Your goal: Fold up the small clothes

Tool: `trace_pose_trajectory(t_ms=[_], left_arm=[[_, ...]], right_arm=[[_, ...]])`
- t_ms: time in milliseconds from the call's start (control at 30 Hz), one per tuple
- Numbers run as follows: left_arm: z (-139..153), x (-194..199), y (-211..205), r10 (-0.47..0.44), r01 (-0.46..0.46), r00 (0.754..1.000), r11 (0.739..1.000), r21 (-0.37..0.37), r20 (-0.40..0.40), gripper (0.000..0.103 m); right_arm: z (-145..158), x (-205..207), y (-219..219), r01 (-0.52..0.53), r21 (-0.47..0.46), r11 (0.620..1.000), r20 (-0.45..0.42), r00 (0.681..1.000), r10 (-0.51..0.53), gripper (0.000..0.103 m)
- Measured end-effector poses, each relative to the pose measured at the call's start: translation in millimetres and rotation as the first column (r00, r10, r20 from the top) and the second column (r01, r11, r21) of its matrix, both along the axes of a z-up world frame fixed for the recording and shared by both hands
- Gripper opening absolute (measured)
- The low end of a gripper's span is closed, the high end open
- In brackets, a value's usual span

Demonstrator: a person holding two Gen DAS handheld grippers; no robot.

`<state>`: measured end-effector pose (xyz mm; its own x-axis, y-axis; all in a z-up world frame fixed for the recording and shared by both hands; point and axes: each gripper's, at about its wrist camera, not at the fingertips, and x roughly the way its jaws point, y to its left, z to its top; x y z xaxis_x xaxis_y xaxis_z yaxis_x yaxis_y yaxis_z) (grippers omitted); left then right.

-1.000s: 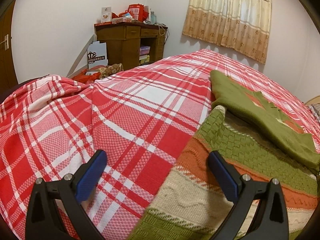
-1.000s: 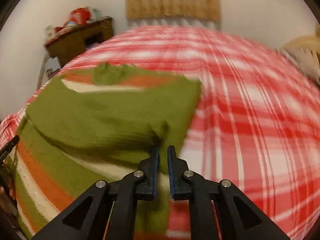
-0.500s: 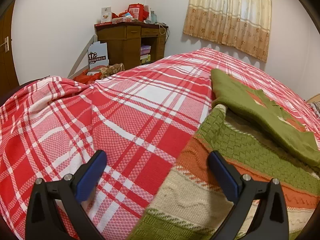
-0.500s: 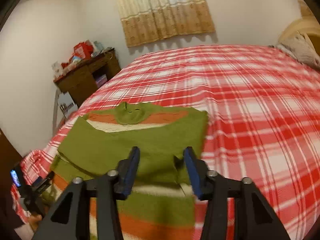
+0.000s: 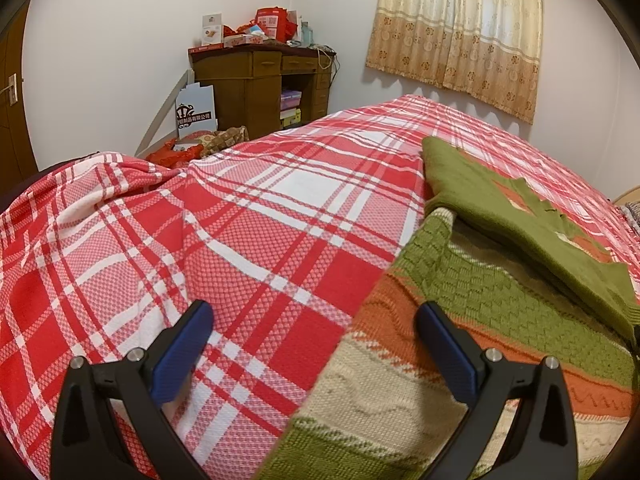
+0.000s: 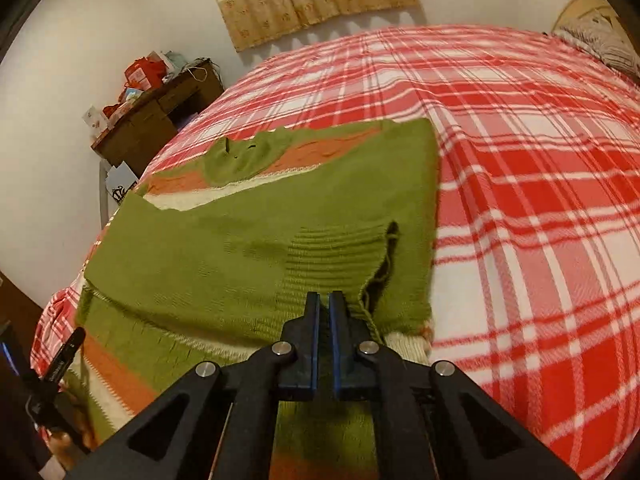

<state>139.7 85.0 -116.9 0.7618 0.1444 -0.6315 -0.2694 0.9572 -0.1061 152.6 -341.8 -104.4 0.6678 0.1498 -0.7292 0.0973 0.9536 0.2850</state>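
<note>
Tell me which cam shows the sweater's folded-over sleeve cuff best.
Right wrist: the ribbed sleeve cuff lies centred, lying flat on the sweater. Left wrist catches only the cuff's edge at the far right, foreshortened.

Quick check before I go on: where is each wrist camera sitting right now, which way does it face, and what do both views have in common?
Left wrist: low over the near edge of the plaid bedspread, facing the desk and curtain; the open left gripper shows.
Right wrist: above the striped sweater, angled down towards the curtain wall; the shut right gripper shows, the left one at far left.
Shared: sweater, bedspread, desk, curtain.
</note>
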Motion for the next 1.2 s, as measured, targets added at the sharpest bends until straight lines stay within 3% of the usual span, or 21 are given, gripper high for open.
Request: trace_pose_trajectory(t_ms=[133, 267, 367, 533, 567, 633, 667, 800, 900, 1100, 1200], left_arm=[[-1, 0, 1, -0.001, 0.001, 1.000, 1.000, -0.001, 0.001, 0.103], [-1, 0, 1, -0.002, 0.002, 1.000, 1.000, -0.001, 0.000, 0.103], [-1, 1, 0, -0.002, 0.002, 1.000, 1.000, -0.001, 0.000, 0.103], [-1, 1, 1, -0.007, 0.007, 1.000, 1.000, -0.002, -0.014, 0.103], [0, 1, 1, -0.012, 0.012, 1.000, 1.000, -0.002, -0.021, 0.103], [2, 0, 2, -0.051, 0.051, 0.998, 0.999, -0.001, -0.044, 0.103], [3, -2, 2, -0.082, 0.082, 0.995, 0.997, 0.007, -0.058, 0.103], [12, -30, 4, -0.214, 0.220, 0.970, 0.975, 0.039, -0.112, 0.103], [24, -66, 12, -0.295, 0.302, 0.951, 0.951, 0.067, -0.098, 0.103], [32, -124, 27, -0.363, 0.371, 0.927, 0.925, 0.084, -0.092, 0.103], [24, -149, 30, -0.429, 0.440, 0.894, 0.895, 0.072, -0.129, 0.097]], right_arm=[[1, -27, 2, -0.001, -0.008, 1.000, -0.043, 0.999, 0.001, 0.006], [14, -83, 0, 0.046, -0.100, 0.994, 0.044, 0.998, -0.042, 0.006], [27, -130, -3, 0.093, -0.104, 0.990, 0.124, 0.989, -0.079, 0.006], [36, -191, -3, 0.094, -0.100, 0.991, 0.145, 0.986, -0.079, 0.011], [35, -197, -3, 0.086, -0.082, 0.993, 0.136, 0.988, -0.075, 0.025], [33, -210, -3, 0.072, -0.044, 0.996, 0.127, 0.990, -0.066, 0.073], [31, -219, -2, 0.062, -0.024, 0.998, 0.143, 0.988, -0.058, 0.076], [32, -242, 9, 0.016, -0.037, 0.999, 0.160, 0.987, -0.010, 0.076], [30, -254, 16, -0.017, -0.057, 0.998, 0.158, 0.987, 0.026, 0.076], [6, -269, 38, -0.102, -0.062, 0.993, 0.068, 0.992, 0.106, 0.076], [1, -277, 44, -0.118, -0.062, 0.991, 0.037, 0.992, 0.120, 0.074]])
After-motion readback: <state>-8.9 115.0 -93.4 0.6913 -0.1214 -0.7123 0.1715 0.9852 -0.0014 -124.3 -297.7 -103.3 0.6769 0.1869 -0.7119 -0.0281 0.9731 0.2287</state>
